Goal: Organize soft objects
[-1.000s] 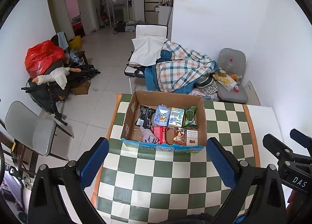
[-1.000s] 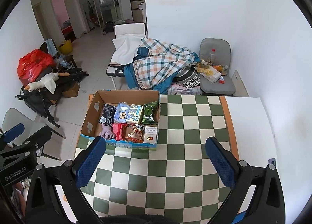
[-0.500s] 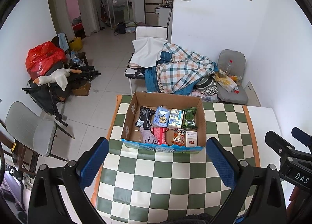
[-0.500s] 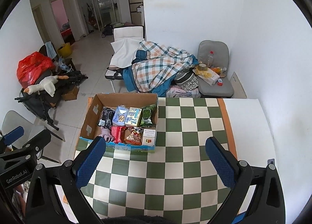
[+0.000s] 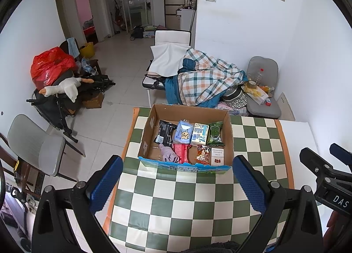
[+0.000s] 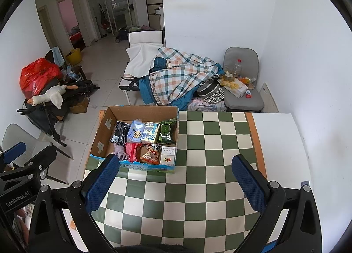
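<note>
An open cardboard box stands on the green-and-white checkered table, at its far left part; it also shows in the right wrist view. Inside lie several soft packs and snack bags, among them a blue tissue pack, a green bag and a pink cloth. My left gripper is open and empty, held high above the table in front of the box. My right gripper is open and empty, to the right of the box.
The table has an orange border and a white surface to its right. Beyond the table stand a chair piled with a plaid blanket, a grey chair with clutter, and a grey chair at left.
Both grippers have drawn back and risen slightly; the box looks a little smaller and farther in both views. Both stay open and empty.
</note>
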